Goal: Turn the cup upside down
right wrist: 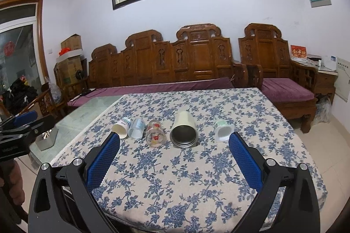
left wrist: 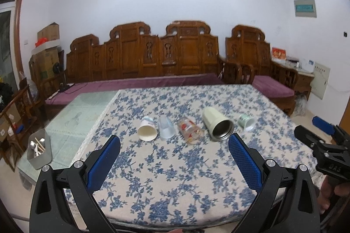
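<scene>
Several cups lie on their sides in a row on the blue-flowered tablecloth [left wrist: 175, 167], mouths toward me: a paper cup [left wrist: 147, 129] [right wrist: 121, 127], a clear plastic cup [left wrist: 166, 128] [right wrist: 136, 128], a glass with red print [left wrist: 189, 131] [right wrist: 155, 133], a cream steel tumbler [left wrist: 216, 123] [right wrist: 183, 131] and a small green-white cup [left wrist: 247, 121] [right wrist: 223, 131]. My left gripper [left wrist: 175, 139] is open and empty, short of the row. My right gripper [right wrist: 174, 136] is open and empty, also short of the row; it shows in the left wrist view [left wrist: 319, 145].
A metal box of utensils [left wrist: 39, 152] stands on the bare green tabletop [left wrist: 72, 121] at the left. A carved wooden bench with purple cushions [left wrist: 142, 82] runs behind the table. An armchair [right wrist: 284, 88] stands at the right. Cardboard boxes [left wrist: 47, 47] are stacked at the back left.
</scene>
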The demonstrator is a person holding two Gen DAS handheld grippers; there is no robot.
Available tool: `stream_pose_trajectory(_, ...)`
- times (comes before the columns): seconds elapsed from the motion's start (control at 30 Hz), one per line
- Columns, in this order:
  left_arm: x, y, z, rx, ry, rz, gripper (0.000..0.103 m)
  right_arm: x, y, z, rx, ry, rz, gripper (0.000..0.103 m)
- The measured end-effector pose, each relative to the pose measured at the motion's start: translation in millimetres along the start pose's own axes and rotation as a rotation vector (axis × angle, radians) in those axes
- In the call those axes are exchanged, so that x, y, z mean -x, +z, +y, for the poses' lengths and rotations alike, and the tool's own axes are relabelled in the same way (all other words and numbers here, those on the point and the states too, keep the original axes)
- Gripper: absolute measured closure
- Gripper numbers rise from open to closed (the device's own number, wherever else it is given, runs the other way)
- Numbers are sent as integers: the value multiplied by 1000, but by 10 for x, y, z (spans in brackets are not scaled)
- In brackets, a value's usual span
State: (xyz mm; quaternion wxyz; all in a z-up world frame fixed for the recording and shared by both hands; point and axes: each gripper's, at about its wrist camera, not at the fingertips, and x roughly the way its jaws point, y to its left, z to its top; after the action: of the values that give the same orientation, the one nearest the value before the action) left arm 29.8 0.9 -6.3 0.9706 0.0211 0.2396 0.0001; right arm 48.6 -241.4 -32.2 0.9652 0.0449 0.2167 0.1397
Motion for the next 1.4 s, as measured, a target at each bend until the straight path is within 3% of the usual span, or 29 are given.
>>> stream_pose_trajectory(0.43, -989, 36, 330, -40, 30, 207, 8, -1012, -21, 109, 31, 76, 121, 3)
stream_pose_trajectory(0.9, -2014, 286, 678, -49, -15, 369, 8, -1925, 68, 316, 82, 197, 274, 3)
stream_pose_trajectory(1.2, -2877, 254, 1034, 31, -67, 519, 8, -2309, -22, 511, 119, 228, 338, 3)
stream_pose_trajectory(1.4, -3410, 166, 1346, 196, -126, 595, 8, -2432, -188, 528, 112, 231, 379, 3)
